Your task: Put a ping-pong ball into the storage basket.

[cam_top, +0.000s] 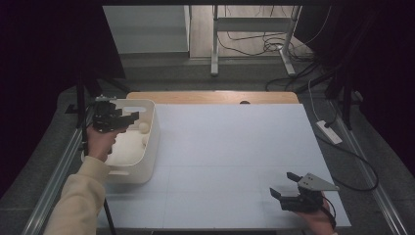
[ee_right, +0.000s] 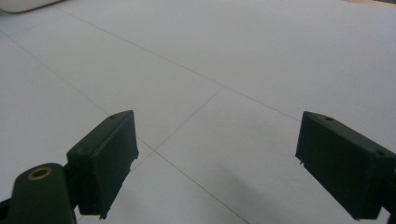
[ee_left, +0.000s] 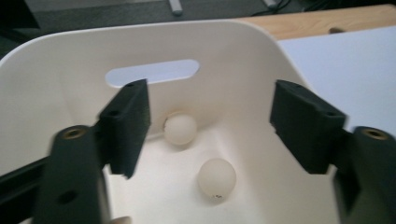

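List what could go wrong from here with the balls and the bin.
1. The left gripper hangs inside the white bin with jaws apart; pulling out carelessly could catch the wall and tip or drag the bin.
2. The two balls lie loose on the bin floor, so a bump might set them rolling.
3. The bin stands near the table's left edge; a shove could push it off.

In the high view the left gripper [cam_top: 128, 119] covers part of the white bin's [cam_top: 151, 142] far wall, and the right hand [cam_top: 320, 220] runs off the bottom edge. Left gripper view: the bin's near side is cut off at the lower frame.
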Available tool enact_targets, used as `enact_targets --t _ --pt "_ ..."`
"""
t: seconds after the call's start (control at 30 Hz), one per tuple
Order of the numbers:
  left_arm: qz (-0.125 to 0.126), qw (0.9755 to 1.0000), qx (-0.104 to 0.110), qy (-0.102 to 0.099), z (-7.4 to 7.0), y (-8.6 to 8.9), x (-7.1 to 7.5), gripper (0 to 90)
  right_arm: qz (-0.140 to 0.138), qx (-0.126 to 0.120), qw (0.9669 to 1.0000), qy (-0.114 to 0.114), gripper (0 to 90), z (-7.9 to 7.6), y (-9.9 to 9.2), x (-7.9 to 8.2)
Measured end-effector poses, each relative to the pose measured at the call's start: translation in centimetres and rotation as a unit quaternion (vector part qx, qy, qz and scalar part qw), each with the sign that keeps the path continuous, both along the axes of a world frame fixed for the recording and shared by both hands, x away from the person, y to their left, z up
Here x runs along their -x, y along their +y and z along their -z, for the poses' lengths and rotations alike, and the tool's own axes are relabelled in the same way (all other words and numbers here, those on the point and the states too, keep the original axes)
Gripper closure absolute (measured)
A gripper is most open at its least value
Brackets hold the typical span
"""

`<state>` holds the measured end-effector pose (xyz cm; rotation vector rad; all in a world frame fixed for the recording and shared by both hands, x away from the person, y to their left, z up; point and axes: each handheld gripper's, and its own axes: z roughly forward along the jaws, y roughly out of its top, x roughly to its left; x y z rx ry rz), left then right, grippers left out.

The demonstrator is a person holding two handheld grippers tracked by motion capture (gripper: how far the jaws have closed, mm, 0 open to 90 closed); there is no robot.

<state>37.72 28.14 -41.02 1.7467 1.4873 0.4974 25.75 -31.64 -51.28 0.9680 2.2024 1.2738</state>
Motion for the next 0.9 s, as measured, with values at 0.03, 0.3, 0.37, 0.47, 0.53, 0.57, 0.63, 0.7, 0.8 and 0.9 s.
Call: enact_targets --t 0.03,0.3,0.37,0.47,0.53,0.57,0.63,0.7,0.8,0.9 --pt "0.003 1.0 0.003 -0.002 -0.1 0.0 0.1 24.7 0.0 0.0 1.0 0.0 12.8 0.0 0.0 0.0" --pt "0.02 0.9996 0.015 -0.009 -0.5 -0.4 0.5 20.7 0.0 0.002 1.0 0.0 12.8 0.0 0.0 0.0" --pt "0.026 0.9994 0.02 -0.014 -0.7 -0.5 0.7 20.0 0.0 0.0 1.0 0.0 12.8 0.0 0.0 0.0" --pt "0.038 0.9986 0.029 -0.021 -0.9 -0.6 1.0 19.1 0.0 0.002 1.0 0.0 12.8 0.0 0.0 0.0" --pt "0.048 0.9977 0.042 -0.024 -1.2 -0.7 1.2 18.9 0.001 0.002 1.0 0.0 12.8 0.0 0.0 0.0" --pt "0.053 0.9969 0.051 -0.027 -1.3 -0.8 1.4 18.8 0.001 0.002 1.0 0.0 12.8 0.0 0.0 0.0" --pt "0.062 0.9959 0.058 -0.034 -1.5 -1.0 1.7 18.5 0.001 0.002 1.0 0.0 12.8 0.0 0.0 0.0" --pt "0.072 0.9949 0.059 -0.039 -1.8 -1.3 2.0 18.3 0.0 0.0 1.0 0.0 12.8 0.0 0.0 0.0" --pt "0.085 0.9937 0.058 -0.044 -2.0 -1.7 2.4 17.9 -0.001 0.001 1.0 -0.001 12.8 0.0 0.0 0.0" --pt "0.093 0.9928 0.059 -0.048 -2.2 -2.0 2.6 17.7 0.0 0.002 1.0 0.0 12.8 0.0 0.1 0.0"
